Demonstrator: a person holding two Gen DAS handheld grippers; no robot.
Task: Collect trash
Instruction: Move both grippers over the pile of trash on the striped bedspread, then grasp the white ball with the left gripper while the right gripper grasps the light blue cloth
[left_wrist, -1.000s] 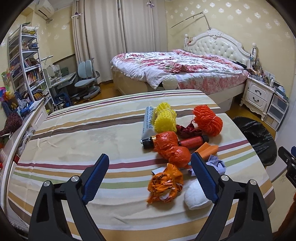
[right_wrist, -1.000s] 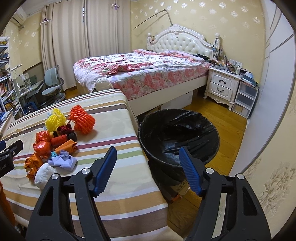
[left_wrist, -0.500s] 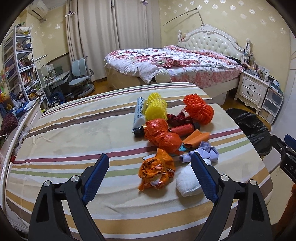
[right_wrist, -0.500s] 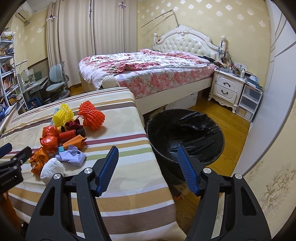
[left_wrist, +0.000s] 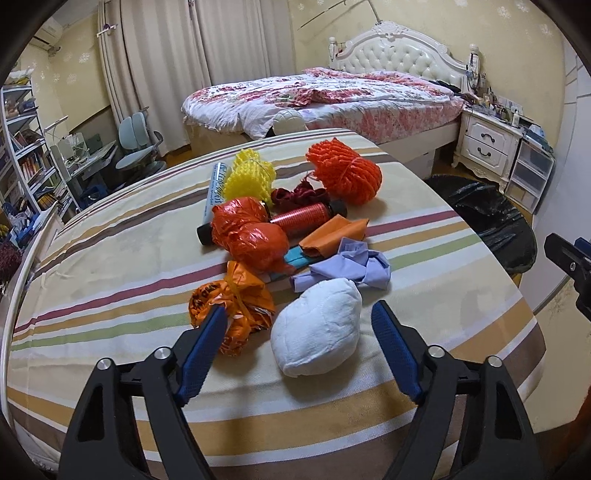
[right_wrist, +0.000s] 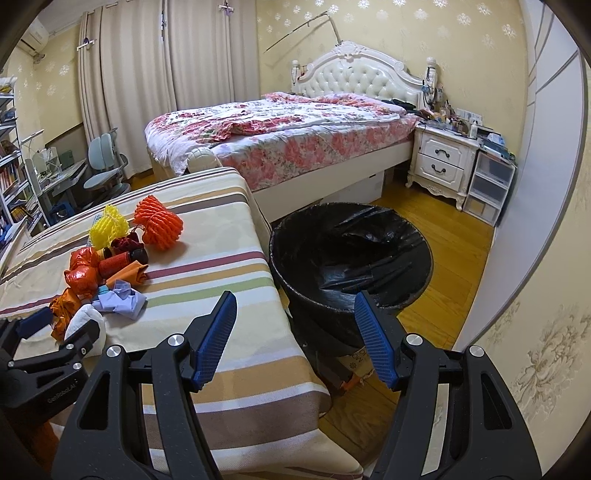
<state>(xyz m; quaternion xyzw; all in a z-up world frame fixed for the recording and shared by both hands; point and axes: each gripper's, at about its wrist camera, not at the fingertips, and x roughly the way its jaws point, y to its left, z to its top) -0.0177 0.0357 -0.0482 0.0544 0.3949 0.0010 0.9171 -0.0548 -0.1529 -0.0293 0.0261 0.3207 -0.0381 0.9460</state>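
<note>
Straddling the white wad (left_wrist: 317, 326) near the counter's (left_wrist: 110, 266) front edge, the left hand-held gripper (left_wrist: 298, 341) has just been closing, pads not yet pressing. Tube (left_wrist: 216, 184) lettering is unreadable. Right hand-held gripper (right_wrist: 295, 339) gapes empty beside the bin (right_wrist: 351, 266) past the right edge.

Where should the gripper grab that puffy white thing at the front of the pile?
Probably across its wide middle. The white wad lies between the left gripper fingers, whose jaws have just been closing but do not press it yet. It looks soft and rounded, so coming down from above on the near side suits it. That keeps clear of the orange bag and lilac cloth beside it.
</note>
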